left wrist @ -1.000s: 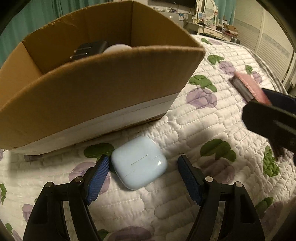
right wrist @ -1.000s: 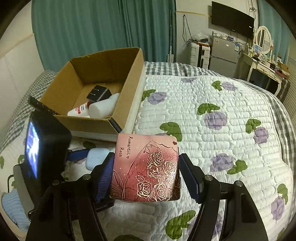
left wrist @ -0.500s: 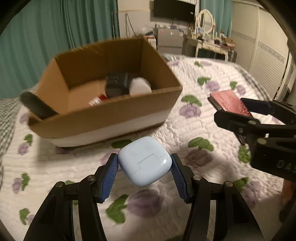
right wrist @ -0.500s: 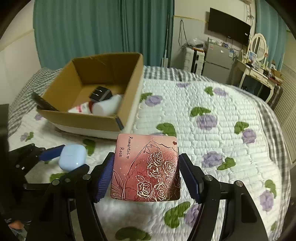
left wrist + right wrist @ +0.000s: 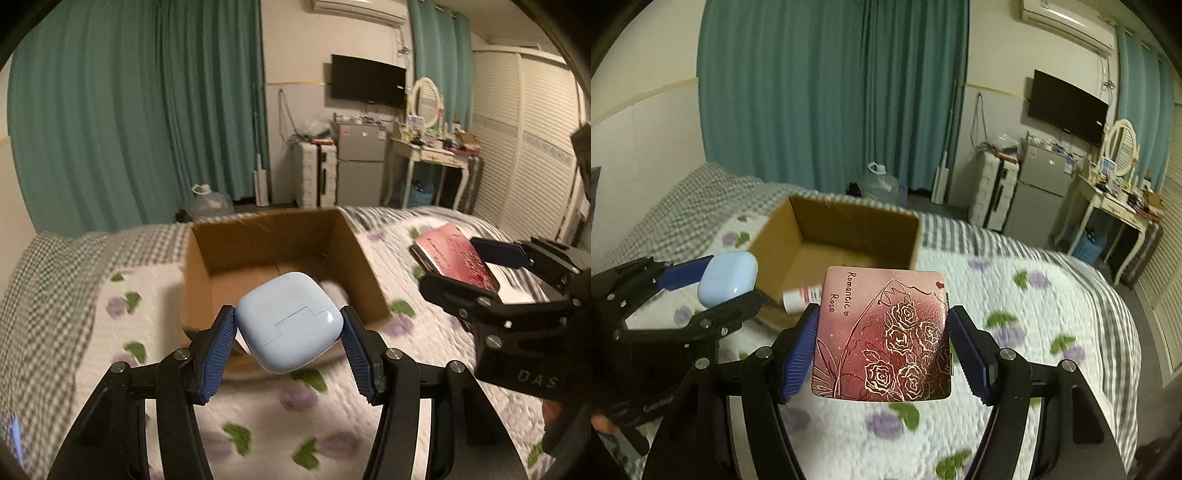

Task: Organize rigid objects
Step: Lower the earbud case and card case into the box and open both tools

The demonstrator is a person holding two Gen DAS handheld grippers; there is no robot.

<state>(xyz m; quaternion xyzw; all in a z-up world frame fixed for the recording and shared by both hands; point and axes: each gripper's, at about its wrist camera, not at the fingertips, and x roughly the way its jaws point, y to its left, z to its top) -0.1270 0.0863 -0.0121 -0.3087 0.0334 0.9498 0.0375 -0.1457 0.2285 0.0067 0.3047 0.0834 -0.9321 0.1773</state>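
The cardboard box [image 5: 846, 236] sits open-topped on the floral quilt [image 5: 1034, 314], and down by its near wall a small white bottle [image 5: 801, 295] with a red label lies on its side, cap end toward the left; in the left wrist view only a blurred white shape shows on the box floor, and I can't tell what else is in there. The left gripper [image 5: 288, 338] pinches the pale blue earbud case [image 5: 290, 321] between its blue pads, held up in the air in front of the box, lid seam facing the camera, tilted with one corner down. The right gripper [image 5: 882, 350] clamps the pink compact [image 5: 882, 332] by its two side edges, held above the quilt just this side of the box, lying nearly flat, rose-printed lid up, "Romantic Rose" lettering running away from the camera toward the box.
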